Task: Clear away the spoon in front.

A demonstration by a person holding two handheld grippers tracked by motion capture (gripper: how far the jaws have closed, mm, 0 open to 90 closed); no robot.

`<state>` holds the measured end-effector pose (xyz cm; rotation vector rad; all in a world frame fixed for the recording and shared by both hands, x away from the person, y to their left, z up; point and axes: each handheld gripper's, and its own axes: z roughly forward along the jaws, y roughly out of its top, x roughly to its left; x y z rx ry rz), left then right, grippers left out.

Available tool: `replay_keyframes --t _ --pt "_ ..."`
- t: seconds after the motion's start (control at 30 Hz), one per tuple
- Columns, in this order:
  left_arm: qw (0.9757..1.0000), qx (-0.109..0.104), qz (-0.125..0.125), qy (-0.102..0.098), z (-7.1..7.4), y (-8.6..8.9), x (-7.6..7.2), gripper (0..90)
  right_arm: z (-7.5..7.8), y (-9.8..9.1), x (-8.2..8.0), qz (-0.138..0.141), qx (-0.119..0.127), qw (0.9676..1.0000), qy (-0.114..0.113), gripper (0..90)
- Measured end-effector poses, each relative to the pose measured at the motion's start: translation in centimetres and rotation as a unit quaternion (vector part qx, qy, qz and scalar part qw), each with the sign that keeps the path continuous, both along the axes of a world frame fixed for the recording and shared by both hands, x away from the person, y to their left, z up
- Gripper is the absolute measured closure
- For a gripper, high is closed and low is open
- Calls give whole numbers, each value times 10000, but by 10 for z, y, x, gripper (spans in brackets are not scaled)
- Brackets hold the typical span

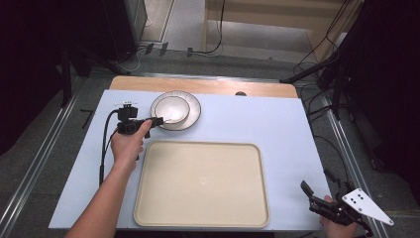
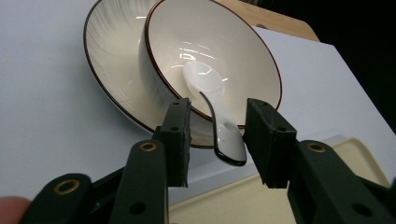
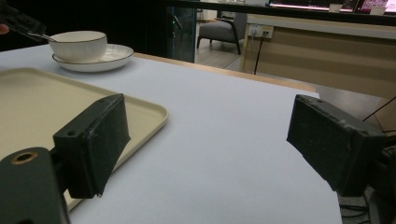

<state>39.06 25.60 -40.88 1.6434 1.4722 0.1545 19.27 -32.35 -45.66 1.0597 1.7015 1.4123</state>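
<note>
A white bowl (image 1: 171,108) (image 2: 233,51) stands on a brown-rimmed plate (image 1: 194,117) (image 2: 107,51) at the back left of the table. In the bowl rests a white ceramic spoon (image 2: 205,81), its handle sticking out over the near rim. My left gripper (image 1: 159,120) (image 2: 217,135) is open, its jaws on either side of that handle; the right jaw is close to it and a gap shows on the left. My right gripper (image 1: 317,184) (image 3: 205,144) hangs open over the table's front right corner, holding nothing. The bowl (image 3: 77,44) appears far off in the right gripper view.
A large empty beige tray (image 1: 198,163) (image 3: 28,102) lies in the front middle of the pale blue sheet (image 1: 277,129). A bare wooden strip (image 1: 223,85) runs along the table's far edge. Cables and stands are on the floor beyond.
</note>
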Motion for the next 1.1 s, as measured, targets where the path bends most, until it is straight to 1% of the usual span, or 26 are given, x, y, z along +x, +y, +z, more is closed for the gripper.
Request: replay_keyframes --t 0.07,0.1,0.13,0.17,0.2,0.23,0.33,0.43,0.5,0.53,0.57,0.6,0.67,0.7,0.77,0.9,0.97,1.1 --pt "10000 -53 -27 51 -1 -2 0 671 0 0 0 6 5 10000 7 133" --pt "9999 -67 -74 81 -1 -3 1 671 0 0 0 6 5 10000 7 133" --pt "9999 -76 -98 103 -2 -4 1 719 0 0 0 7 3 10000 5 133" --pt "9998 -119 -86 117 -3 -5 1 719 0 0 0 7 3 10000 5 133" --pt "9998 -125 -105 123 -3 -5 1 762 0 0 0 6 7 10000 3 133" --pt "9998 -120 -76 111 -2 -6 1 774 0 1 0 3 11 10000 9 133" --pt "9998 -139 -73 113 -2 -6 1 782 0 1 0 3 17 10000 10 133" --pt "9998 -100 -162 112 -2 -7 1 794 0 1 0 9 14 10000 9 133" --pt "9998 -48 -195 88 -2 -9 0 823 0 1 0 9 18 10000 5 133" --pt "9997 -22 -222 62 -2 -10 0 823 0 1 0 9 18 10000 5 133" --pt "9997 -40 -239 23 -2 -11 -1 858 0 1 0 10 21 10000 -1 133" --pt "9997 -39 -227 -9 -1 -11 -1 860 1 1 0 6 19 10000 -9 133" --pt "9997 -48 -242 36 -1 -12 -1 861 1 1 -1 3 42 10000 -4 133" --pt "9997 -18 -252 31 -1 -12 -1 862 1 2 -1 23 27 10000 -8 133" --pt "9997 4 -226 -18 0 -11 -2 862 1 2 -1 35 10 10000 -25 133" --pt "9996 -21 -185 -204 5 -9 -4 863 0 1 0 5 26 10000 1 133" --pt "9996 -32 -172 -227 6 -9 -5 864 0 1 0 -11 39 10000 2 133" --pt "9992 -13 -159 -358 11 -6 -9 864 0 1 0 13 18 10000 8 133"
